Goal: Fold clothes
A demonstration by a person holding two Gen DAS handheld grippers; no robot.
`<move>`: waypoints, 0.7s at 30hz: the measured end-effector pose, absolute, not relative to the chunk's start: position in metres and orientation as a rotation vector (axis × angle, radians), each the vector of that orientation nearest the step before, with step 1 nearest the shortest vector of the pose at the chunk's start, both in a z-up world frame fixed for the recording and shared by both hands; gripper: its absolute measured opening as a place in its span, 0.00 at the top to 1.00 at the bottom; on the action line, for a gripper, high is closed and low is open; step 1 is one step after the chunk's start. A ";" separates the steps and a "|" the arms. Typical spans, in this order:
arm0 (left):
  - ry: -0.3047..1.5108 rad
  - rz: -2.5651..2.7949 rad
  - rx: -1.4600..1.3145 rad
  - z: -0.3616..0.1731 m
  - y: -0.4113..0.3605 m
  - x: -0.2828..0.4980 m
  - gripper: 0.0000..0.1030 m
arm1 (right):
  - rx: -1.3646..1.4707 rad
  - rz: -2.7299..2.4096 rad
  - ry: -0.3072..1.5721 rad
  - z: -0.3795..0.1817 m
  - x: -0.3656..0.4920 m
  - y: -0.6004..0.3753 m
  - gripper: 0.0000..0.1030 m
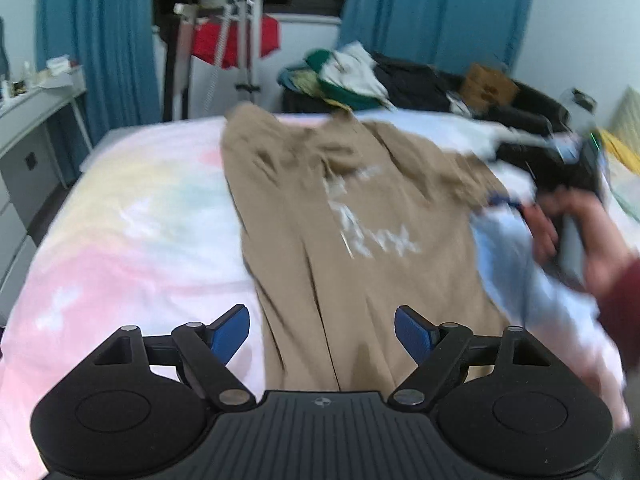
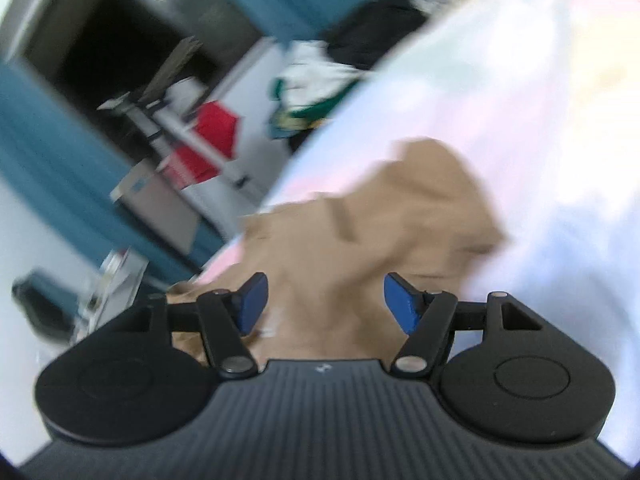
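Over on the far left a grey desk (image 1: 28, 120) runs along the wall beside the teal curtains (image 1: 100, 40), and then we sweep onto the bed (image 1: 120, 208) with its pastel tie-dye cover. The left gripper (image 1: 322, 334) hovers low at the near edge, blue pads spread wide, nothing between them. The tan T-shirt (image 1: 340, 220) lies flat on the cover, white print facing up, its near hem running right under the gap between those open jaws. Beyond the bed, a red garment (image 1: 236, 42) hangs on a white rack, and a heap of clothes (image 1: 352, 74) sits on a dark piece of furniture. To the right, a hand (image 1: 580, 236) grips the other tool over pale blue fabric (image 1: 516, 264) beside the shirt. In the right wrist view, heavily blurred and tilted, the right gripper (image 2: 325, 306) has its jaws wide apart too, holding nothing, with the T-shirt's rumpled tan cloth directly beneath and ahead of them.
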State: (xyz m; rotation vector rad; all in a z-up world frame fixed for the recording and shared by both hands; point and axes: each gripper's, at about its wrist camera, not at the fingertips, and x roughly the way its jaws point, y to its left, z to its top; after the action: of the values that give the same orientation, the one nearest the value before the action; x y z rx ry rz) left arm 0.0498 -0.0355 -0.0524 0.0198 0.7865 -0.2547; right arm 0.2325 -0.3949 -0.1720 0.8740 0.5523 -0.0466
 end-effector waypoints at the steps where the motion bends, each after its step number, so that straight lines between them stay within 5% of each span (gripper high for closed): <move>1: 0.783 -0.247 0.010 -0.054 -0.035 0.057 0.20 | 0.885 -0.046 0.554 -0.177 0.236 -0.397 0.34; 10: 0.761 -0.183 -0.020 -0.072 -0.032 0.108 0.20 | 0.983 -0.036 0.565 -0.226 0.270 -0.412 0.34; 17: 0.691 -0.153 0.084 -0.075 -0.035 0.113 0.20 | 0.897 -0.047 0.373 -0.232 0.309 -0.408 0.37; 19: 0.676 -0.150 0.091 -0.072 -0.033 0.113 0.20 | 0.810 -0.040 0.391 -0.227 0.323 -0.400 0.50; 20: 0.669 -0.150 0.090 -0.070 -0.032 0.113 0.20 | 0.758 -0.053 0.415 -0.222 0.328 -0.396 0.72; 21: 0.663 -0.149 0.089 -0.069 -0.030 0.113 0.20 | 0.701 -0.077 0.444 -0.218 0.333 -0.390 0.83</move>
State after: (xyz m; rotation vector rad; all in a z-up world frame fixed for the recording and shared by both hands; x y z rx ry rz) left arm 0.1131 -0.0304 -0.0686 0.0887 0.6633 -0.1488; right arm 0.3326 -0.3905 -0.2179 0.7011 0.4440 -0.0772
